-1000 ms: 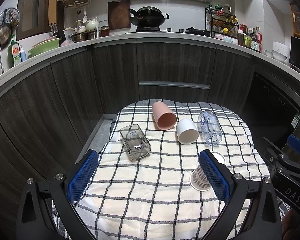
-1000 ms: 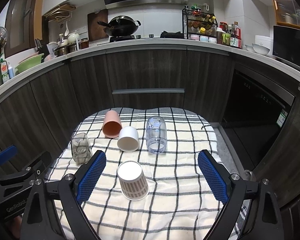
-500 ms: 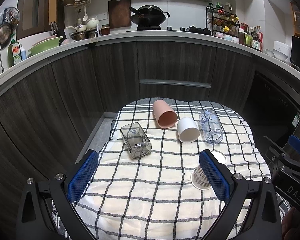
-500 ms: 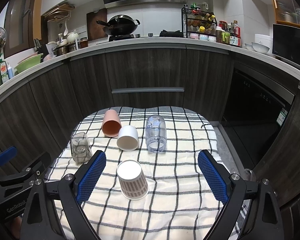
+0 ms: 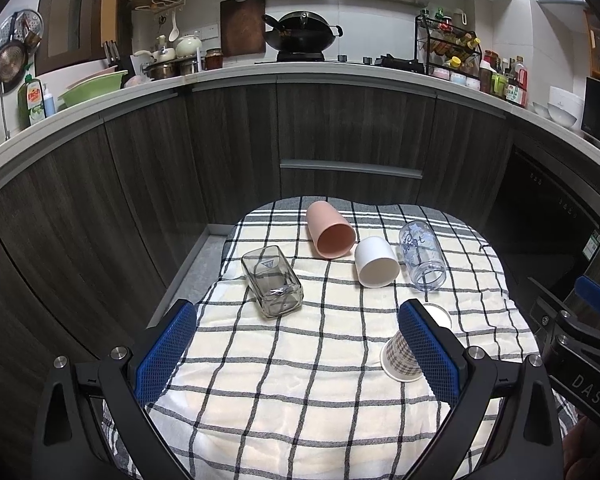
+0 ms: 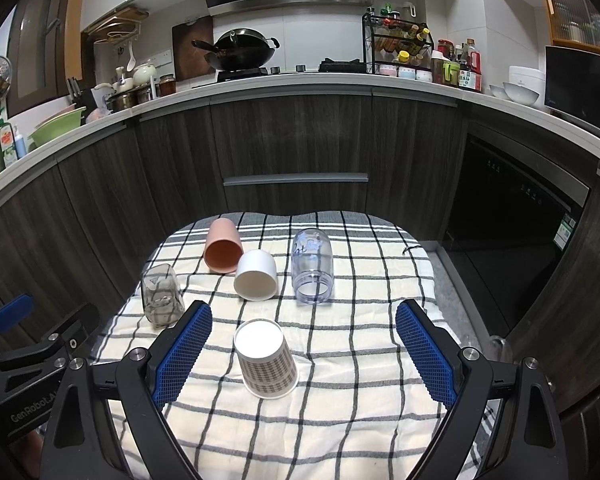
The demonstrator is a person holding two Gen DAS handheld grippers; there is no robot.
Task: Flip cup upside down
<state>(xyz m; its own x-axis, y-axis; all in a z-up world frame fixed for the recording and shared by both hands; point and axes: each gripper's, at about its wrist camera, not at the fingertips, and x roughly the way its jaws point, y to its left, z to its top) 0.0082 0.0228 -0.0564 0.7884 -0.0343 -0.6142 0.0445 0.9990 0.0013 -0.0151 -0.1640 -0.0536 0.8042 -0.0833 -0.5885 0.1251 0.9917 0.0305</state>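
Note:
A checked paper cup (image 6: 266, 360) stands upside down on the checked cloth (image 6: 340, 400); it also shows in the left wrist view (image 5: 400, 356), partly behind my left gripper's right finger. A pink cup (image 6: 222, 246), a white cup (image 6: 256, 276), a clear plastic cup (image 6: 312, 266) and a square glass (image 6: 162, 296) lie on their sides farther back. My right gripper (image 6: 304, 352) is open, above the near cloth, the paper cup between its fingers' line. My left gripper (image 5: 296, 352) is open and empty.
The small table stands before dark curved cabinets (image 6: 296, 148). A counter (image 6: 300, 80) above carries a wok, spice rack and dishes. A dishwasher front (image 6: 512, 216) is at the right. Floor gaps lie on both sides of the table.
Both views have shifted very slightly, with the cups a touch lower in frame. The cups have not moved and both grippers stay open.

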